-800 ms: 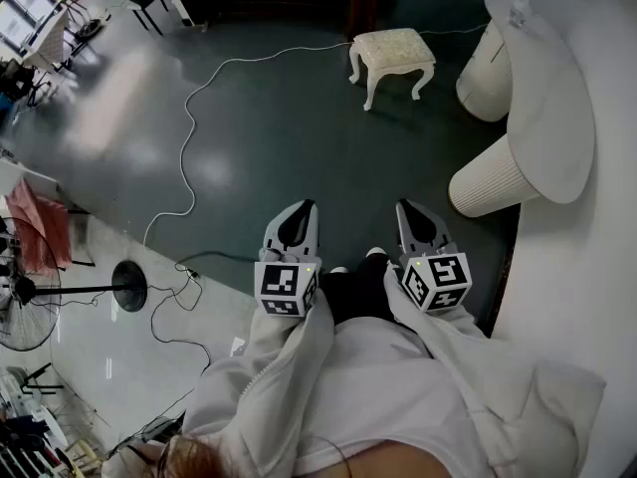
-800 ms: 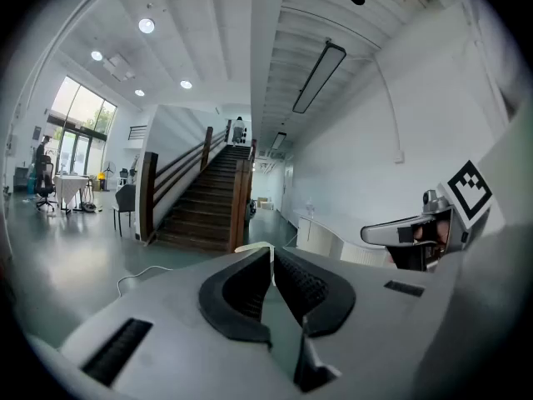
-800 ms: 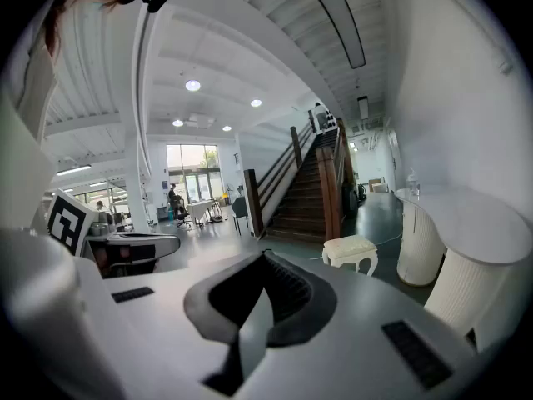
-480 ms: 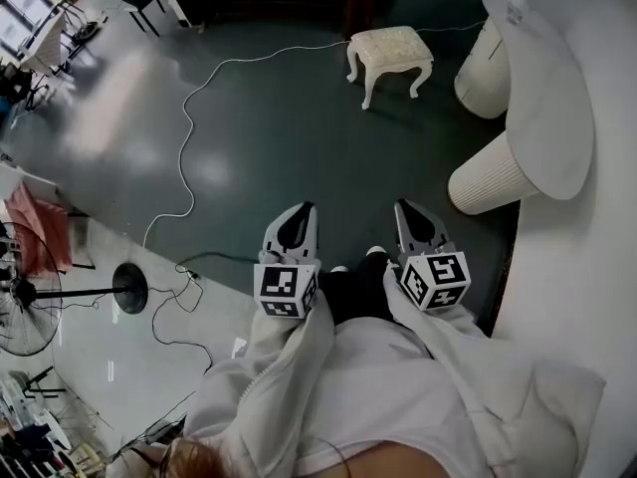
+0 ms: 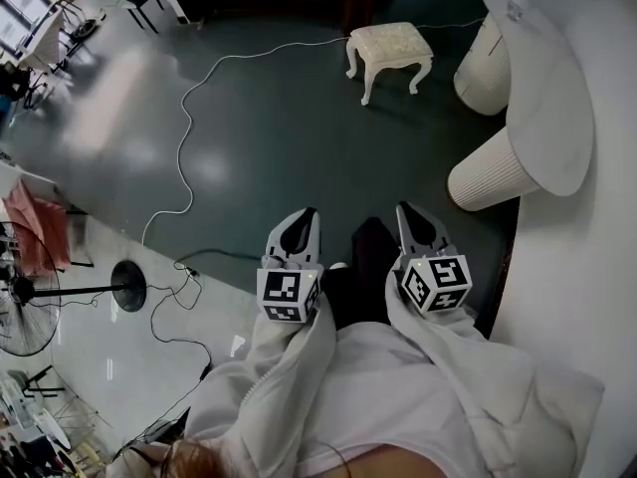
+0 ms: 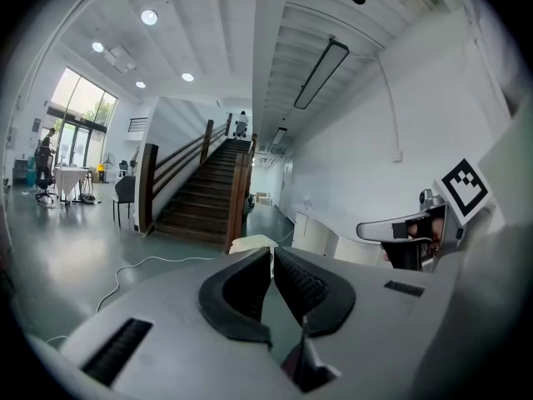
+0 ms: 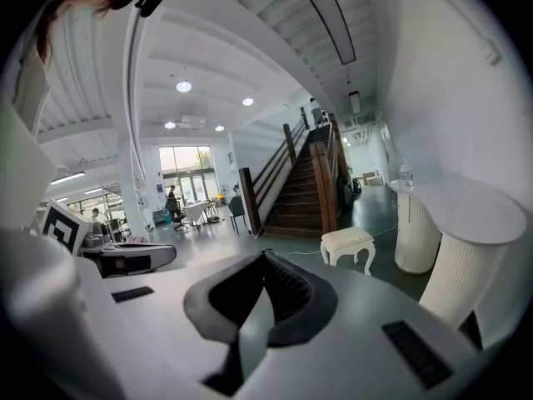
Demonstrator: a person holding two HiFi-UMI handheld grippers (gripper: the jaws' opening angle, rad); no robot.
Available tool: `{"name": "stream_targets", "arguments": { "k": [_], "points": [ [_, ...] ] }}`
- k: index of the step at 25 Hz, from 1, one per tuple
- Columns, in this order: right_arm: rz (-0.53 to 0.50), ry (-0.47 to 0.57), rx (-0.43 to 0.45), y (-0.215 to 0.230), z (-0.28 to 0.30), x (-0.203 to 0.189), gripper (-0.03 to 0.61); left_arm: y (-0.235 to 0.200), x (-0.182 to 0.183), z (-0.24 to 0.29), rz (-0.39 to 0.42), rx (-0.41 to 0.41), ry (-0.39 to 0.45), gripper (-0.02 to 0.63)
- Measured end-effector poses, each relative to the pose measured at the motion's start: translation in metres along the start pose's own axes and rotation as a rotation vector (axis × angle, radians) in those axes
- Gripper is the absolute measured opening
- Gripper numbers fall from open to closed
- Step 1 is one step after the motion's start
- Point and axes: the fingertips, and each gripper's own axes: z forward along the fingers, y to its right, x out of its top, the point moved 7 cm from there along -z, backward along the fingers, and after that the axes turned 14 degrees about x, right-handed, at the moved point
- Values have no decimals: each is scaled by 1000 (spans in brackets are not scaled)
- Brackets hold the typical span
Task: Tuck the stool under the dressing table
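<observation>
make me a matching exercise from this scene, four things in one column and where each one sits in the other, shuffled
Things:
1. cream cushioned stool with white curved legs
2. white dressing table on ribbed pedestals
3. long white cable
4. black standing fan

Places, head view:
A. far left, on the pale floor
B. along the right-hand wall
C. out on the dark floor, apart from the table
D. snaking over the dark floor, left of the stool

Pairs: 1-C, 2-B, 3-D, 4-A

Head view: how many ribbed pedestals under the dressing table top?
2. Near pedestal under the near end of the dressing table top; far pedestal under its far end, right of the stool. The top may hide others.
</observation>
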Motion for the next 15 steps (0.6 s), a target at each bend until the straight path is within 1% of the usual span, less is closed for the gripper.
{"name": "stream_targets", "arguments": {
  "k": [4,7,11,15],
  "points": [
    [4,3,-6,10,3,2,51,0,2,7,12,6,0,23],
    [2,-12,11,20,15,3,51,-3,4,20,20,17,0,23],
    [18,-27,42,39,35,8,51,-14,10,47,11,56,-11,23],
    [32,-28,43,63,58,22,50,-19,21,80,10,56,-18,23]
  ]
}}
